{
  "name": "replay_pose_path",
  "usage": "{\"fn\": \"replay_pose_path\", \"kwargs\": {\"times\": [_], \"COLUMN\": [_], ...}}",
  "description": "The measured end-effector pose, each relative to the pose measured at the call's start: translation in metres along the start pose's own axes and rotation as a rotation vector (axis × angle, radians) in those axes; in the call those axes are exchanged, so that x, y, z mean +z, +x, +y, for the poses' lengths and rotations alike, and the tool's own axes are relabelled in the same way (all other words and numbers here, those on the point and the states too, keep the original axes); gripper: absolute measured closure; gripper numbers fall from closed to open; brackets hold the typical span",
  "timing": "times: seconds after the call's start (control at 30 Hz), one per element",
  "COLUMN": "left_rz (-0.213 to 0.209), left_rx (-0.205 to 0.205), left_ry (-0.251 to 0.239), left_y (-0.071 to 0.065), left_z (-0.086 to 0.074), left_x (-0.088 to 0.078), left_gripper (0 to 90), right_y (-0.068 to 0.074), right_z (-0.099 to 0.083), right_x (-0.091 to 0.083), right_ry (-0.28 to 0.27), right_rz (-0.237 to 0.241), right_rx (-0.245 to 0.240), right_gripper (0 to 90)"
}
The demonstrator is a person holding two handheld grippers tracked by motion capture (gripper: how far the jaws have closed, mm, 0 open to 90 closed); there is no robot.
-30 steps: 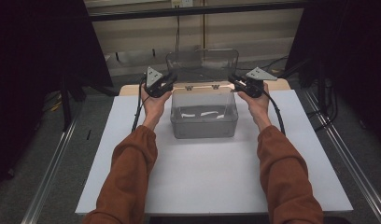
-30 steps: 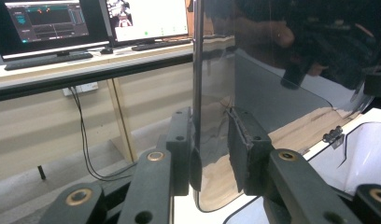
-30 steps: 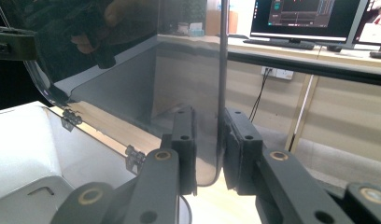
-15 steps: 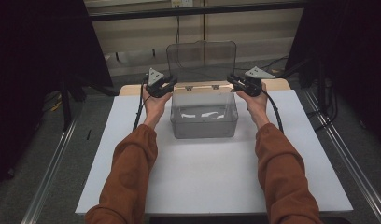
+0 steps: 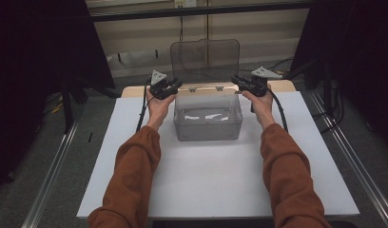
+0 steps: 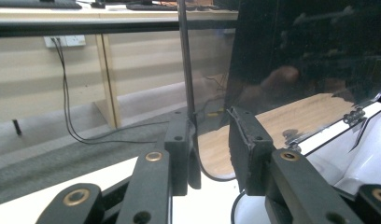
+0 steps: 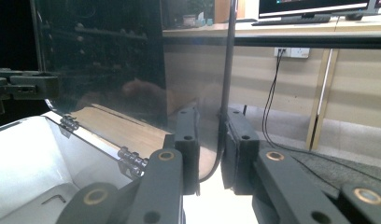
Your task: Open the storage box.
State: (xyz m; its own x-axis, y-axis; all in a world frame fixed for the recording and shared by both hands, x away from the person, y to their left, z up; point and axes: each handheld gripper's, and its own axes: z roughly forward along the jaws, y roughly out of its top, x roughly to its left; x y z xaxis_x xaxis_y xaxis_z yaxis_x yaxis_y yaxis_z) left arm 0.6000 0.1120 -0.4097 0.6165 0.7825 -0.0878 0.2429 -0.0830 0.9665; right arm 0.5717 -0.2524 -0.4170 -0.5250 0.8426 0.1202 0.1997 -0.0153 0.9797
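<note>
A clear plastic box [image 5: 207,118] stands on the white table top [image 5: 206,180], with white pieces inside. Its hinged clear lid [image 5: 205,54] is raised upright behind it. My left gripper [image 5: 170,87] is at the lid's lower left corner, my right gripper [image 5: 240,83] at the lower right. In the left gripper view the left gripper [image 6: 209,135] is shut on the lid [image 6: 291,56] at its side rim. In the right gripper view the right gripper [image 7: 212,123] is shut on the opposite rim of the lid [image 7: 100,56], near the hinges [image 7: 132,158].
A wooden strip [image 5: 282,85] runs behind the box. Metal rails [image 5: 54,171] flank the table on both sides. A dark bar and a wall with cables [image 5: 182,28] stand at the back. Free white surface lies in front of the box.
The lid has swung up from a low tilt to upright, held at both sides. Both hands stayed almost in place at the box's back corners.
</note>
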Motion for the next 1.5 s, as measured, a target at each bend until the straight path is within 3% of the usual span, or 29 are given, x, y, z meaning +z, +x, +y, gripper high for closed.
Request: {"fn": "replay_pose_path", "kwargs": {"times": [0.03,0.07,0.13,0.17,0.37,1.0,1.1,1.33,1.5], "left_rz": [-0.004,-0.003,-0.001,-0.003,-0.011,-0.007,0.001,-0.003,0.004], "left_rx": [-0.037,-0.016,-0.049,-0.025,-0.063,-0.124,-0.105,-0.127,-0.117], "left_ry": [-0.022,0.001,-0.009,0.016,0.037,0.105,0.119,0.143,0.153], "left_y": [-0.001,0.001,-0.001,0.001,0.002,0.004,0.003,0.005,0.004], "left_z": [-0.001,0.000,0.000,0.000,0.002,0.008,0.009,0.010,0.010], "left_x": [0.002,0.001,0.004,0.003,0.004,0.006,0.007,0.008,0.009], "left_gripper": [70.1,69.9,68.9,68.5,68.0,68.0,66.3,65.9,63.2], "right_y": [0.000,-0.001,-0.001,-0.001,-0.002,-0.002,-0.002,-0.003,-0.002], "right_z": [0.000,0.001,0.000,0.000,0.001,0.008,0.011,0.010,0.012], "right_x": [0.000,0.001,0.001,0.001,0.003,0.008,0.009,0.011,0.013], "right_ry": [0.003,0.002,0.005,0.008,0.019,0.092,0.114,0.127,0.155], "right_rz": [-0.001,0.000,0.002,0.001,-0.010,-0.045,-0.050,-0.052,-0.071], "right_rx": [-0.001,0.007,0.017,0.022,0.054,0.157,0.162,0.203,0.210], "right_gripper": [77.9,77.9,77.8,77.8,77.2,76.7,75.8,75.3,74.4]}}
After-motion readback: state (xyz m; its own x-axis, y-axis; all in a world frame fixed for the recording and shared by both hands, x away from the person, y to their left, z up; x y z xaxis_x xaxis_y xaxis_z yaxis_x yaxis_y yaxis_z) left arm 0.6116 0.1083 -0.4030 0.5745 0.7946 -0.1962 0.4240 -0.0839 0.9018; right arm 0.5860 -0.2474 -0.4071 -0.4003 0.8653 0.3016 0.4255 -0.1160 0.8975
